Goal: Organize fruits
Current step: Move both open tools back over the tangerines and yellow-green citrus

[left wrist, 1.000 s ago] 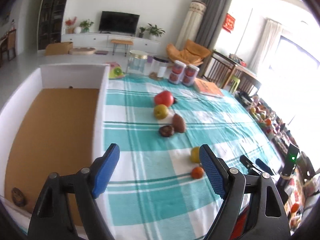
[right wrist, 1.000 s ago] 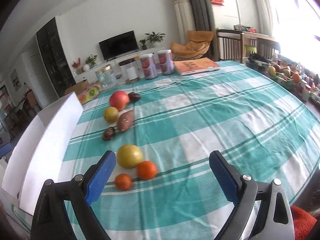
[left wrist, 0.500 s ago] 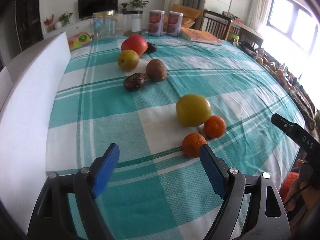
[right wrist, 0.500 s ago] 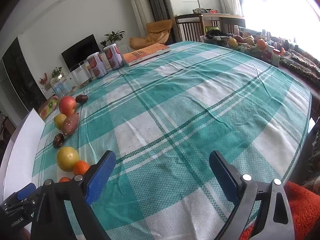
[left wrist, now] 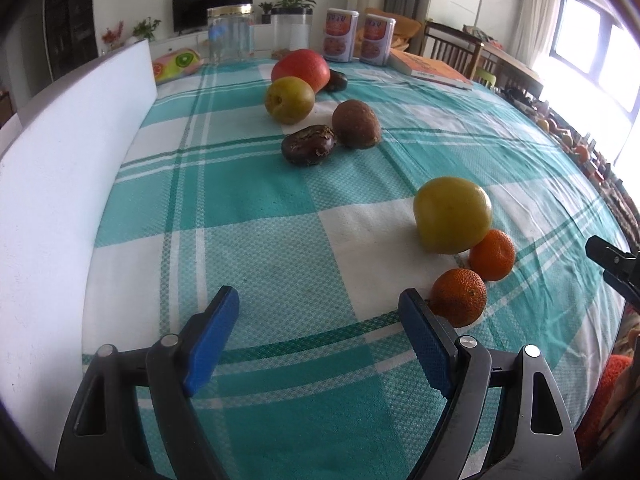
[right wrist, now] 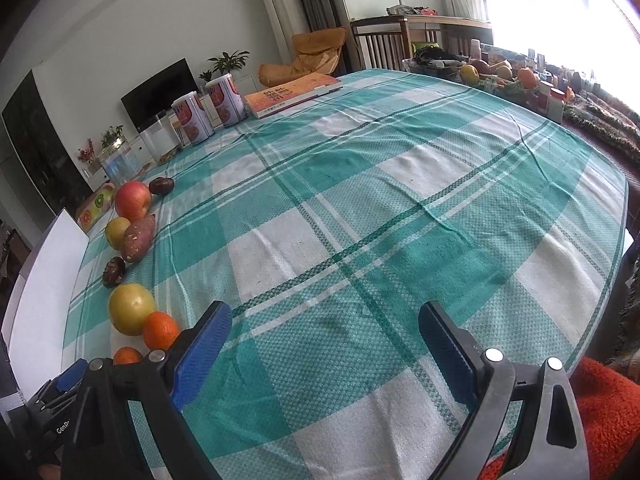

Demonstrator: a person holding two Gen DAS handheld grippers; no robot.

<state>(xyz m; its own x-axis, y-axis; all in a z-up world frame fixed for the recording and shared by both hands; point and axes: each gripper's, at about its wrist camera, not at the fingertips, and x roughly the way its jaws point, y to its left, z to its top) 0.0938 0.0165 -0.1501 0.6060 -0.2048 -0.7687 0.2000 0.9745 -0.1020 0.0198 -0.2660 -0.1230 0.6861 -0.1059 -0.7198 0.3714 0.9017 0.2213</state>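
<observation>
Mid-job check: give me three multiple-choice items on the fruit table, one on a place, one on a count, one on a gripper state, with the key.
1. The white box stands where from the fruits, in the left wrist view?
A left
B right
C behind the tins

2. How many small oranges lie by the yellow fruit?
A one
B two
C four

3. The left gripper is
A shut on an orange
B open, empty
C shut, empty

Key: 1 A, its wall lines the left edge. 2 B, near orange and far orange. 3 B, only cloth shows between the pads.
</observation>
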